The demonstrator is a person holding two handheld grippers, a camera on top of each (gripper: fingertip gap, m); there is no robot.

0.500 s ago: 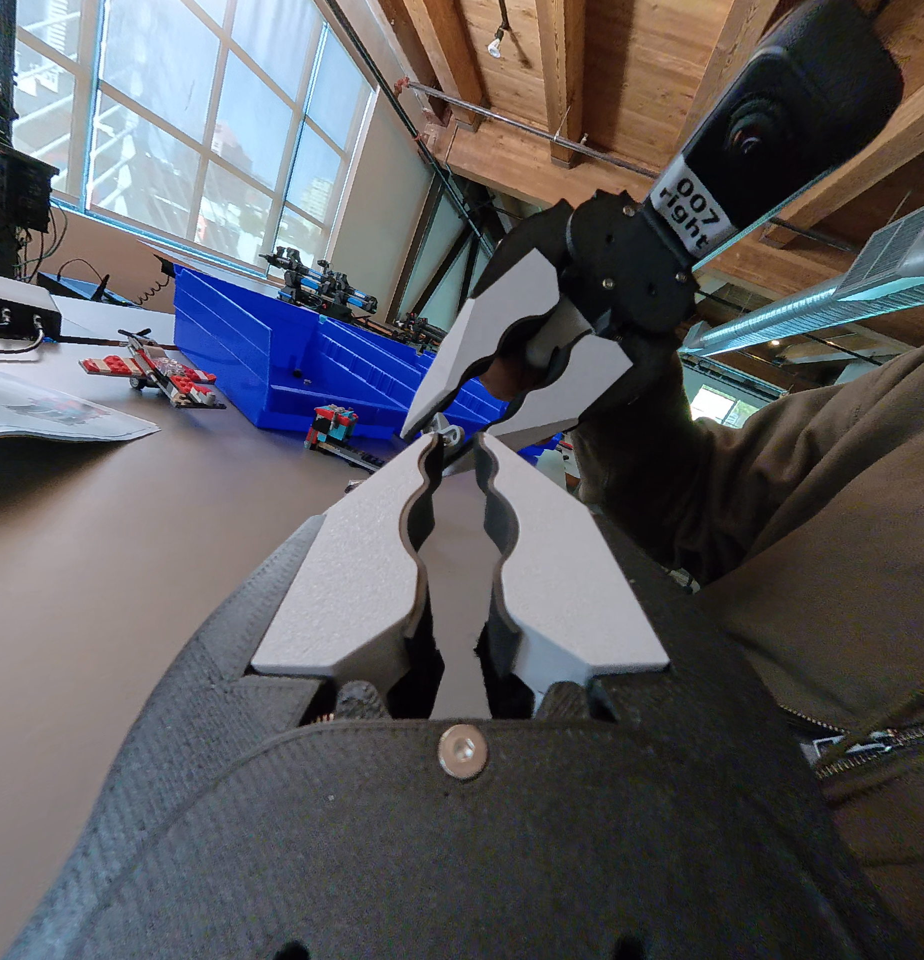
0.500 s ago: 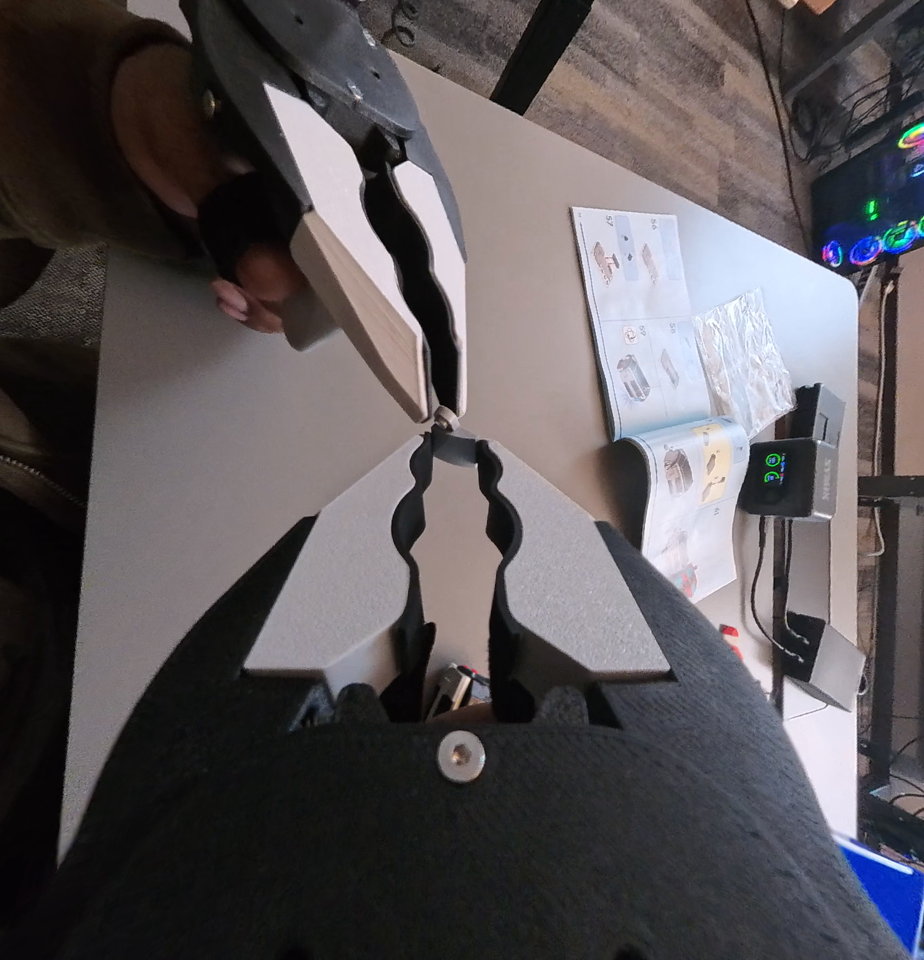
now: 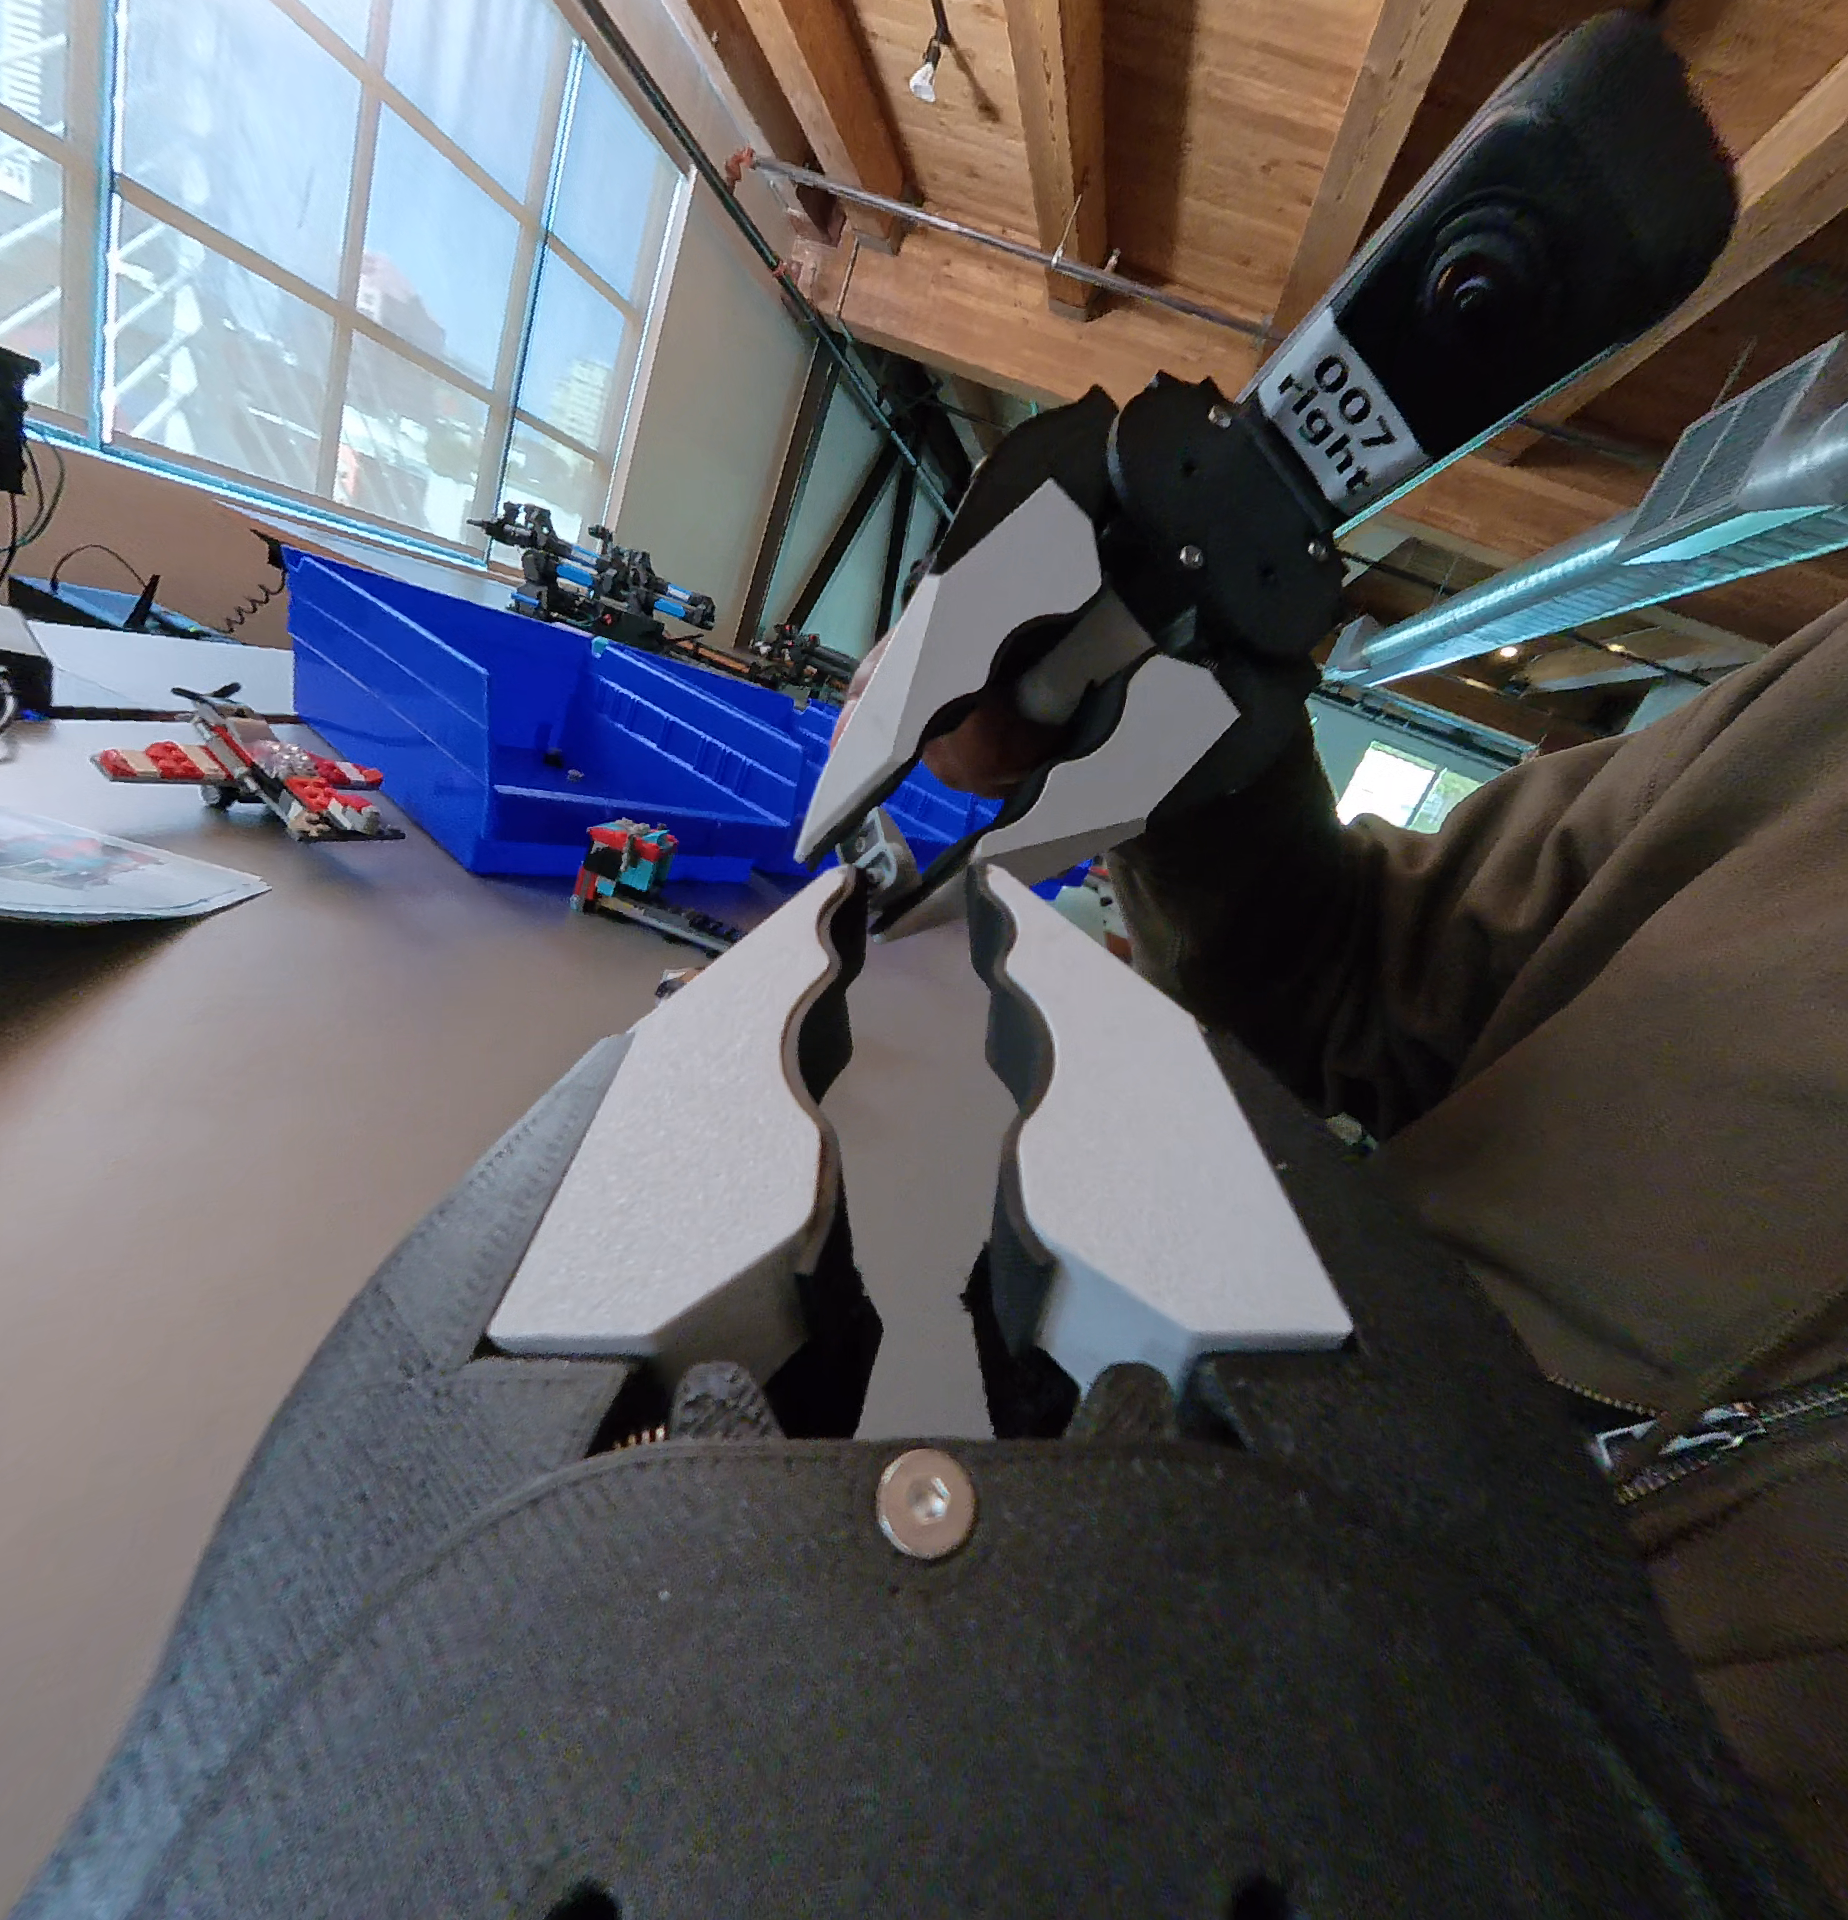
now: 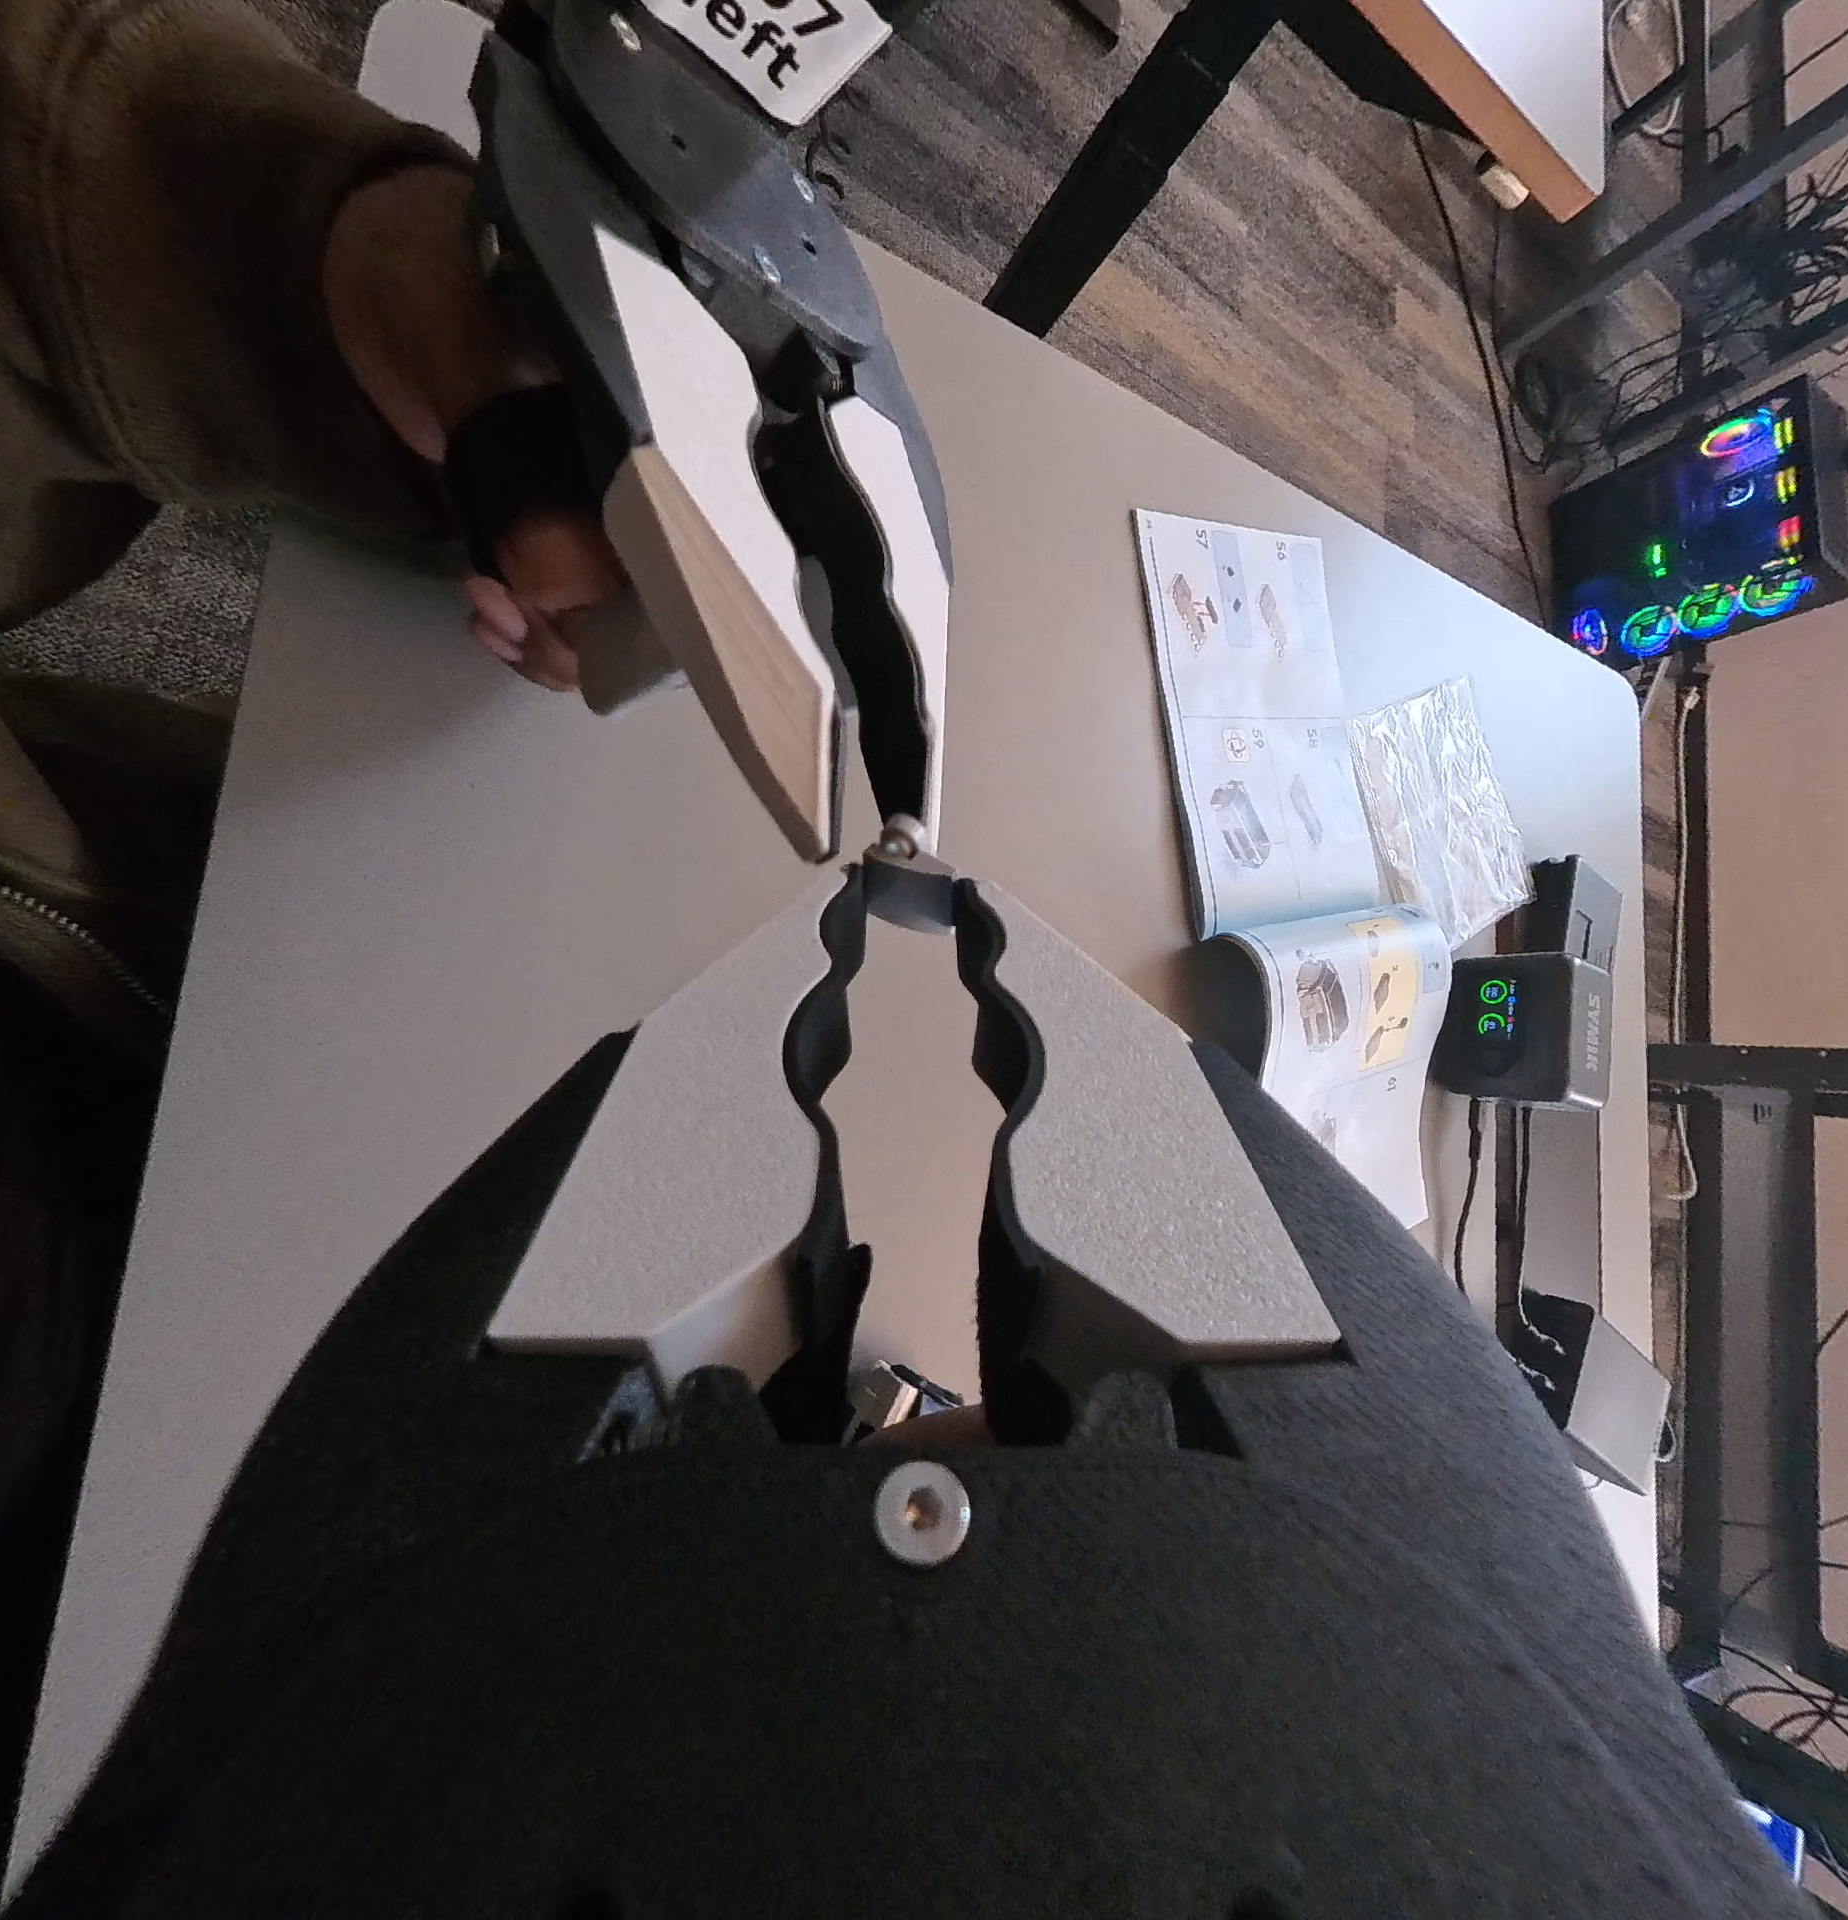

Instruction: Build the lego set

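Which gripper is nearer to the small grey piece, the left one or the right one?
Right. The right gripper has the small grey piece between its fingers; the left gripper sits open just beyond it, at its small knob.

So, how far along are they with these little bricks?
Seemingly done: a red-and-white plane model and a small red-and-teal build sit on the table by the blue bin. In hand: the right gripper pinches a small grey piece. The left gripper is open, with its fingertips at that piece. What is left cannot be told, though the instruction booklet lies open.
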